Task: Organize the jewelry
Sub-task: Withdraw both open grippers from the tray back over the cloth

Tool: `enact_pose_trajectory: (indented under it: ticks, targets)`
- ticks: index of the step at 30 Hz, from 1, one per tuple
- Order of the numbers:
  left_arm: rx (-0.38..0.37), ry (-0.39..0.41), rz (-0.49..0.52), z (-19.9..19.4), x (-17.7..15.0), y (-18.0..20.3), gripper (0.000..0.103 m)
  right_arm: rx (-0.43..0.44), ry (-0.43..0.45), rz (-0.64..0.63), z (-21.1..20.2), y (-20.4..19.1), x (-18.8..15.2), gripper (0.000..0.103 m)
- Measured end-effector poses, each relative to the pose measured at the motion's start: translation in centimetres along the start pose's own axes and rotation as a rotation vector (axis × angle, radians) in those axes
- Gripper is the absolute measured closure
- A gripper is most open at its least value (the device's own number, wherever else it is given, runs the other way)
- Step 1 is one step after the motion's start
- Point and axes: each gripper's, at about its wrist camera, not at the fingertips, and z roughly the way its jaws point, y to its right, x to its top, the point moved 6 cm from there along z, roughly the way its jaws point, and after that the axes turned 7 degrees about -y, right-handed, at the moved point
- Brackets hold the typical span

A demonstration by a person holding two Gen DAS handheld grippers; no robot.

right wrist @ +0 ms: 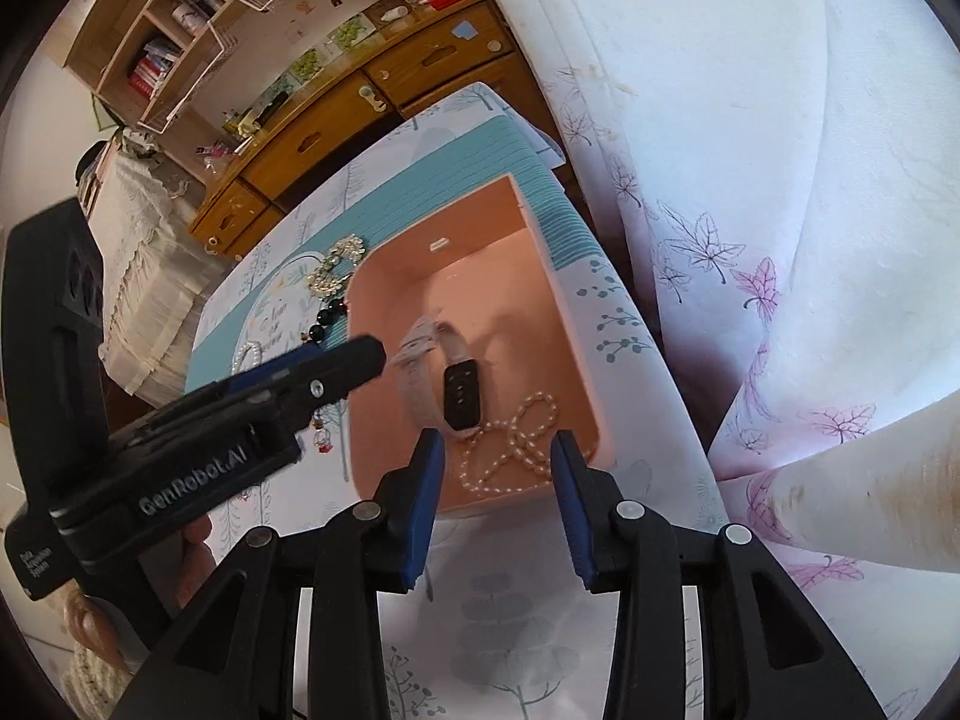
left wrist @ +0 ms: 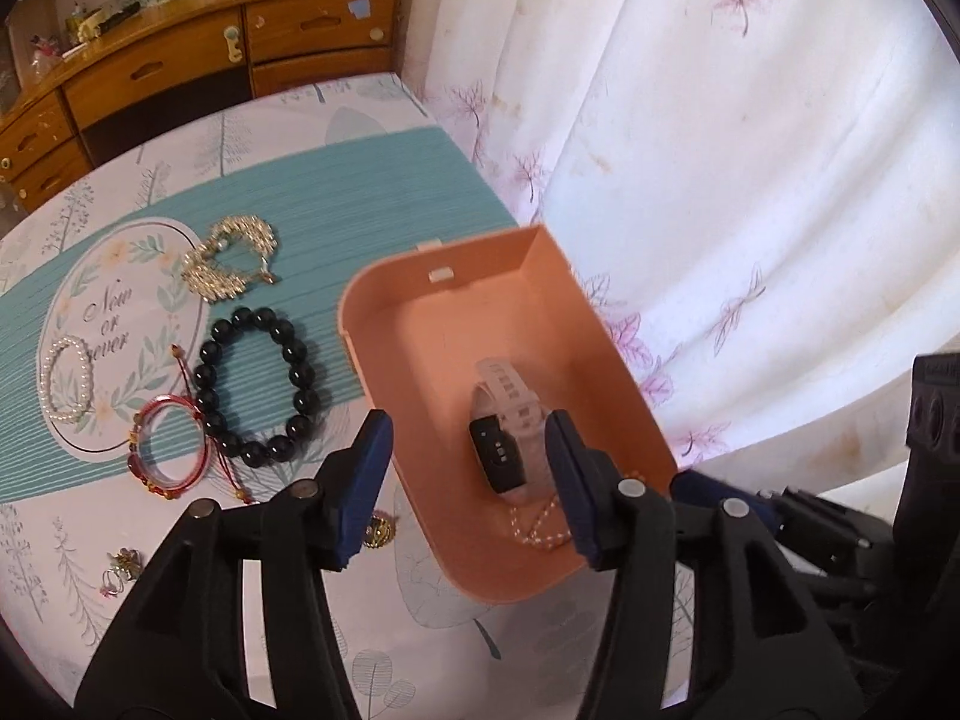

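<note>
A pink box [left wrist: 456, 312] [right wrist: 480, 228] stands on the table and holds a pale pink watch [left wrist: 504, 420] [right wrist: 459, 390] and a pearl necklace [right wrist: 510, 450] [left wrist: 540, 525]. My left gripper [left wrist: 468, 480] is open and empty above the box's near left wall. My right gripper [right wrist: 495, 495] is open and empty over the box's near edge, above the pearls. On the teal mat [left wrist: 372, 192] to the left lie a black bead bracelet [left wrist: 258, 384], a gold brooch-like piece [left wrist: 231, 258], a small pearl bracelet [left wrist: 66, 381] and a red cord bracelet [left wrist: 165, 450].
Small earrings [left wrist: 123, 567] and a gold charm [left wrist: 379, 531] lie on the tablecloth near my left gripper. A floral curtain [left wrist: 750, 180] hangs right of the table. A wooden dresser [left wrist: 180, 60] stands behind it. The left gripper's body [right wrist: 180, 420] shows in the right wrist view.
</note>
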Motion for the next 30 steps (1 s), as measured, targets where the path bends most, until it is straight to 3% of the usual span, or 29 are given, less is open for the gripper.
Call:
enact_pose_trajectory:
  ticks: [8,15,23,30]
  targets:
    - [0.037,0.023,-0.031,-1.3,0.4,-1.4,0.053,-0.01,0.007,-0.034,-1.2,-2.0,0.3,0.066]
    - [0.118,0.091,-0.013,-4.5,-0.9,-3.3,0.053,-0.029,0.039,-0.131,-0.6,-4.7,0.3,0.066]
    - [0.159,0.099,-0.037,-6.6,-5.0,-6.3,0.053,-0.022,0.031,-0.164,1.2,-6.1,0.8,0.075]
    - [0.147,0.114,-0.147,-8.6,-9.4,-11.0,0.053,-0.033,0.042,-0.211,1.5,-8.1,0.5,0.076]
